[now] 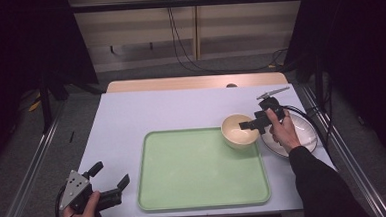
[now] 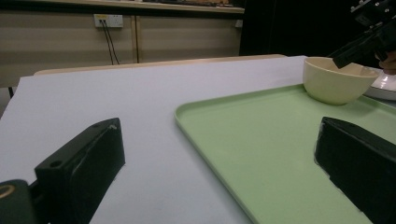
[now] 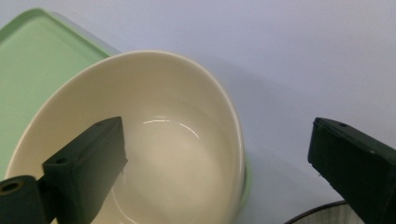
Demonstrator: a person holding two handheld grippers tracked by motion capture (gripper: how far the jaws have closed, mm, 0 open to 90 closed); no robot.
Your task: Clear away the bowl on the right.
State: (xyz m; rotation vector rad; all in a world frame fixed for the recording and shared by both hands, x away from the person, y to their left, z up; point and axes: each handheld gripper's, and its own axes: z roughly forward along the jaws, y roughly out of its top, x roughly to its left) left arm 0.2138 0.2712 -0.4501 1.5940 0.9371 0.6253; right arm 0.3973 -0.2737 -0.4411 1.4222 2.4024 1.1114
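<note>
The white table (image 1: pixel 121 117) carries a pale green tray (image 1: pixel 184 174), which takes up the middle of the surface; a cream bowl (image 1: pixel 238 131) sits on the tray's far right corner, its wall close over the tray rim; a white plate (image 1: pixel 302 133) lies on the table just beside it, to the right.

The bowl is plain, glossy, empty and upright, with a smooth rounded wall; it would likely be slippery under hard pads.

The right gripper (image 1: pixel 249 124) stands with jaws apart astride the bowl's rim, one jaw inside, one outside, pressing nothing; the left gripper (image 1: pixel 109 178) rests spread and empty near the tray's near left corner.

Risk, as judged: a careless withdrawal could catch the rim on the inner jaw, tipping the bowl off the tray edge or knocking it against the plate.
</note>
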